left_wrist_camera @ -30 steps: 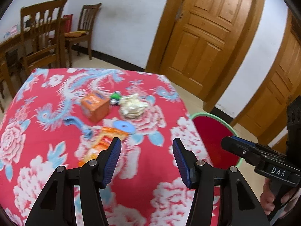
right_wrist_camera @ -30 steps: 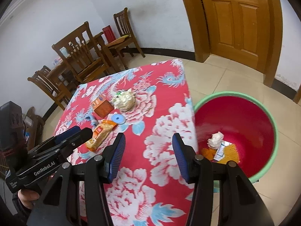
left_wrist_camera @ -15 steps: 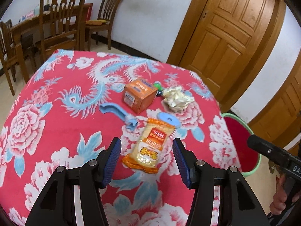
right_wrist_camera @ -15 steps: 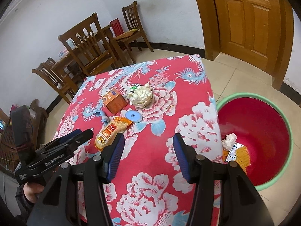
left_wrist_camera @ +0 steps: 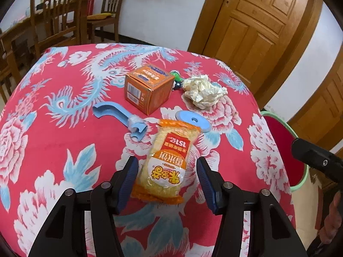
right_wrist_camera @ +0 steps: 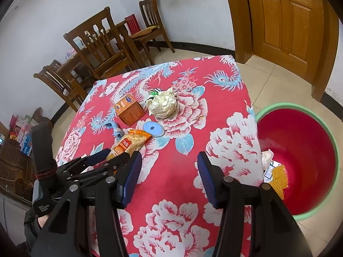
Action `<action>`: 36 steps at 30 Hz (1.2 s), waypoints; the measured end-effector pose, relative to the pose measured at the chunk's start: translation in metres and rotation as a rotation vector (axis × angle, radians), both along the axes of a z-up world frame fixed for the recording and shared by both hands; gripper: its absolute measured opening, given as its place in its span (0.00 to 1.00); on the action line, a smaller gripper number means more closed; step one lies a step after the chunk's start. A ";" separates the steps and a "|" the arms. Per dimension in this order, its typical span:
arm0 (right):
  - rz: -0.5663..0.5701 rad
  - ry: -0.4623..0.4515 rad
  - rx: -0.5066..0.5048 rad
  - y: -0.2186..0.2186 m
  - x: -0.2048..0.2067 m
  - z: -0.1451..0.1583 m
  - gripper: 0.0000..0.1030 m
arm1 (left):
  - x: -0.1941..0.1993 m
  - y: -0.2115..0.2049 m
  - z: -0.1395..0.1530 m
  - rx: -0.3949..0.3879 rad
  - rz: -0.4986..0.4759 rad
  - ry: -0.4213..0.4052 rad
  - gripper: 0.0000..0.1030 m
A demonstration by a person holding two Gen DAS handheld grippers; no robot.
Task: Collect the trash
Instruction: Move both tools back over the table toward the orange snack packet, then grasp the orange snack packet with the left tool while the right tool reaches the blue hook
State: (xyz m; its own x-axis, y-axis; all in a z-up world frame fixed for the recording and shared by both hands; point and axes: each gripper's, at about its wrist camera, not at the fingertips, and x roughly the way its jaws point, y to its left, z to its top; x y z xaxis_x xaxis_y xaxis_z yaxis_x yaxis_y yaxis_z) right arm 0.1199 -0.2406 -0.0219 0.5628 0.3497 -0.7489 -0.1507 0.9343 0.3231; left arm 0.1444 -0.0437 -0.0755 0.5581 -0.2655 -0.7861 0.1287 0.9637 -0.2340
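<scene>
The left claw [left_wrist_camera: 165,177] is closing around the orange snack packet [left_wrist_camera: 167,162], pads not yet pressing; the right claw [right_wrist_camera: 169,175] is hanging open beside it.

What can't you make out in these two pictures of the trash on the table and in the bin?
- Small green item, left wrist view: mostly hidden behind the orange box; unidentifiable.
- Basin, left wrist view: cut off by the table edge, contents unseen.
- Scraps in the basin, right wrist view: partly covered by the right gripper; print too small.
- Left gripper: whether its pads touch the snack packet is unclear.
</scene>
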 end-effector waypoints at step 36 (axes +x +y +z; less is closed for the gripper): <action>0.293 0.062 -0.072 0.158 0.074 -0.043 0.53 | -0.022 0.149 0.016 -0.065 0.321 -0.055 0.38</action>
